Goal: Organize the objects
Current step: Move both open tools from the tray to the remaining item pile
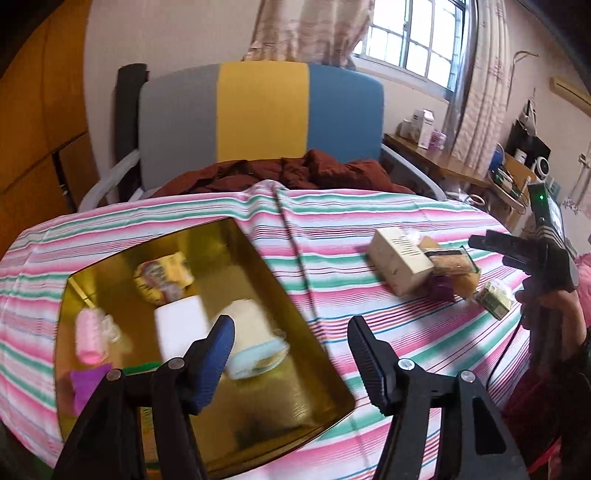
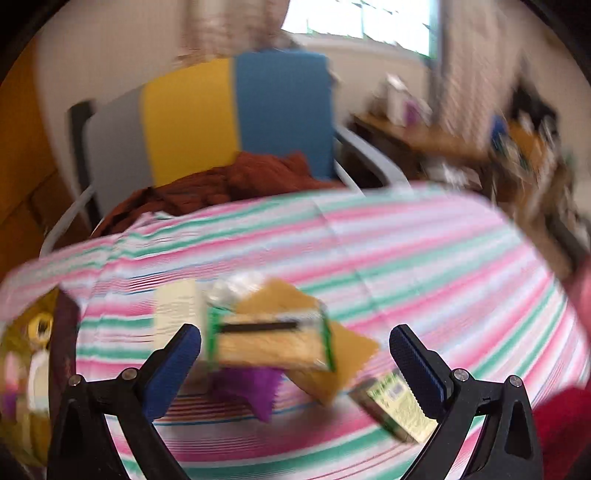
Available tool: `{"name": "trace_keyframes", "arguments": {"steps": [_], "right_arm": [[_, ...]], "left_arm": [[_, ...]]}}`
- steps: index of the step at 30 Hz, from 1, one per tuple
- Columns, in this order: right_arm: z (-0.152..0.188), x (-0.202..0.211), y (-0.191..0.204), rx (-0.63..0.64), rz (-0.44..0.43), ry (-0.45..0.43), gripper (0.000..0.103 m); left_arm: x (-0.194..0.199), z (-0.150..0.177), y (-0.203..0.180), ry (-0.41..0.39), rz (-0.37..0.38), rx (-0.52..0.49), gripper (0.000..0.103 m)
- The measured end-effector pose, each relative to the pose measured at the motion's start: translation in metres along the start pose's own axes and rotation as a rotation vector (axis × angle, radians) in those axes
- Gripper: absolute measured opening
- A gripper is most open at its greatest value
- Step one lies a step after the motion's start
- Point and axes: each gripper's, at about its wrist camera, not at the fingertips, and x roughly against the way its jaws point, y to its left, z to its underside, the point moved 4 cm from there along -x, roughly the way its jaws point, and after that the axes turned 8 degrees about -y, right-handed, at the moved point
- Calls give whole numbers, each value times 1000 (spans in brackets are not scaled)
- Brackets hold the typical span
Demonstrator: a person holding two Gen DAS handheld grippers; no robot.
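Left tongs (image 1: pixel 291 343) wide open, empty, right tongs (image 2: pixel 295 354) wide open, empty

A chair (image 1: pixel 262 114) with grey, yellow and blue back panels stands at twelve o'clock behind the striped surface (image 1: pixel 332 218), with a rust-brown cloth (image 1: pixel 295 171) heaped on its seat. At one o'clock a barred window (image 1: pixel 413 33) glows between patterned curtains (image 1: pixel 303 29). At two o'clock a wooden desk (image 1: pixel 436 162) carries small boxes (image 1: pixel 423 127).
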Motion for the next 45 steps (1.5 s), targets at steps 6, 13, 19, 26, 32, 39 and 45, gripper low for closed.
{"name": "trace_keyframes", "arguments": {"steps": [6, 13, 19, 26, 32, 39, 45], "right_arm": [[1, -16, -22, -115, -1, 77, 103], [3, -15, -26, -133, 9, 76, 103], [2, -17, -41, -234, 1, 86, 103], [2, -18, -46, -266, 2, 87, 103], [2, -18, -55, -324, -4, 85, 103], [3, -20, -51, -321, -24, 95, 103], [2, -18, -52, -323, -31, 83, 103]], "left_arm": [[-24, -11, -33, 33, 61, -4, 65], [-51, -20, -66, 73, 108, -47, 65], [-83, -28, -85, 124, 148, -28, 68], [-124, -37, -103, 184, 186, 61, 81], [-163, -46, -113, 228, 174, 93, 83], [-207, -50, -124, 277, 159, 127, 83], [-237, -49, -131, 311, 130, 109, 81]]}}
